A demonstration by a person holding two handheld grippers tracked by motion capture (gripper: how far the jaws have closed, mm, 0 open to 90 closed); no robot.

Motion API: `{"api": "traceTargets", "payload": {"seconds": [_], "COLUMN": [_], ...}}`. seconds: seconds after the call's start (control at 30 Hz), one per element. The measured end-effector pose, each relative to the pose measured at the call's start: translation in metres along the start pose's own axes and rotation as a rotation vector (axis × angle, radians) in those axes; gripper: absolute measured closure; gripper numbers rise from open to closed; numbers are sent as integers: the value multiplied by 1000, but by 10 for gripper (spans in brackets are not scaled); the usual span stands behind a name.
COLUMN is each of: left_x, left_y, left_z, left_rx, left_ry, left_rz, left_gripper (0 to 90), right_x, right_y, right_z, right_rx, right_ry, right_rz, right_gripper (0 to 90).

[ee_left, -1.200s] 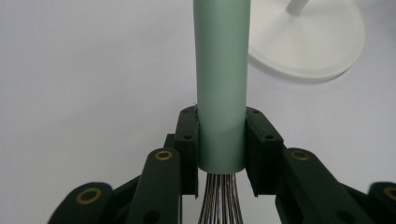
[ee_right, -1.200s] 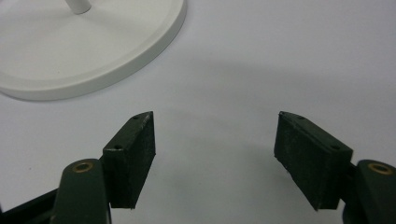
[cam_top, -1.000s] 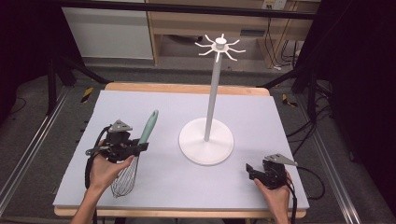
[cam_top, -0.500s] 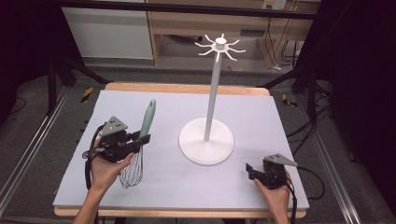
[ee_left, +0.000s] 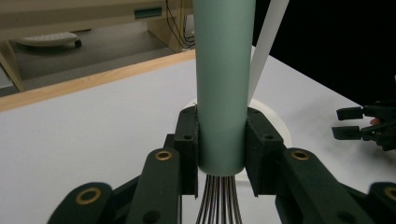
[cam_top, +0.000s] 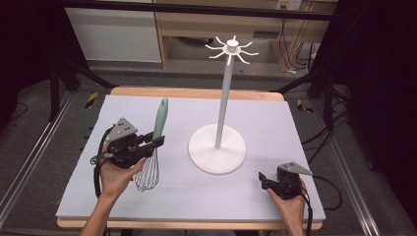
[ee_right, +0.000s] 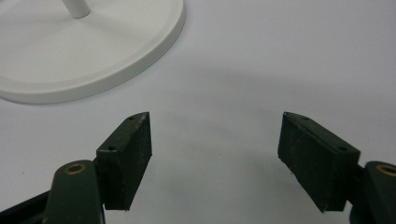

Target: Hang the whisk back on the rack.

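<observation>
Mint-green plastic forms the round handle of the one whisk [cam_top: 156, 142] on the table, and a bundle of thin steel wires swells into a balloon at its lower end. Its handle stands nearly upright, tip pointing toward the far edge, while the wire balloon hangs just above the pale grey mat [cam_top: 275, 123] near the left side. One left gripper [cam_top: 147, 145], black with a grey three-cornered plate on top, is clamped on the handle's lower end: in the left gripper view both pads [ee_left: 187, 140] press flat against the green cylinder [ee_left: 223, 84] just above where the wires emerge.

One tall white stand [cam_top: 218, 147] sits at the middle of the mat, a thin pole rising from a round flat base to a crown of short curved hooks [cam_top: 231, 49]; I count about eight, all bare. Whisk and stand are apart.

One right gripper [cam_top: 263, 181] rests low on the mat near the front right corner, held by the person's right hand [cam_top: 291, 206]. Its jaws stand wide apart over bare mat, with the rim of the stand's base [ee_right: 154, 44] just ahead.

Two grippers, one whisk, one stand.
</observation>
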State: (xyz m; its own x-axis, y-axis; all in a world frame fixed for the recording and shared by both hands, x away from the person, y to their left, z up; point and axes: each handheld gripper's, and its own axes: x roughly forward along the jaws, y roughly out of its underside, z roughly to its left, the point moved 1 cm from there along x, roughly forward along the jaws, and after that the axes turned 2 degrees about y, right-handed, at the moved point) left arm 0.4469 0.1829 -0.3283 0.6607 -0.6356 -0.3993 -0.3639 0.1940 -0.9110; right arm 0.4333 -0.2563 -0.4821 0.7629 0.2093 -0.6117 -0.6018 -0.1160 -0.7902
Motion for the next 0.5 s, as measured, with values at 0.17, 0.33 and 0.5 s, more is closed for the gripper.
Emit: {"api": "traceTargets", "payload": {"seconds": [0.17,0.33,0.5], "left_x": [1,1,3], "left_y": [-11,-20,-26], "left_z": [-6,-11,-15], "left_rx": [6,20,26], "left_ry": [23,30,42], "left_rz": [-37,-63,-80], "left_gripper": [689,688,688], "right_x": [0,0,0], "right_y": [0,0,0], "right_z": [0,0,0], "right_rx": [2,2,-3], "right_ry": [-1,1,3], "right_rz": [0,-3,-4], "right_gripper": [263,263,262]}}
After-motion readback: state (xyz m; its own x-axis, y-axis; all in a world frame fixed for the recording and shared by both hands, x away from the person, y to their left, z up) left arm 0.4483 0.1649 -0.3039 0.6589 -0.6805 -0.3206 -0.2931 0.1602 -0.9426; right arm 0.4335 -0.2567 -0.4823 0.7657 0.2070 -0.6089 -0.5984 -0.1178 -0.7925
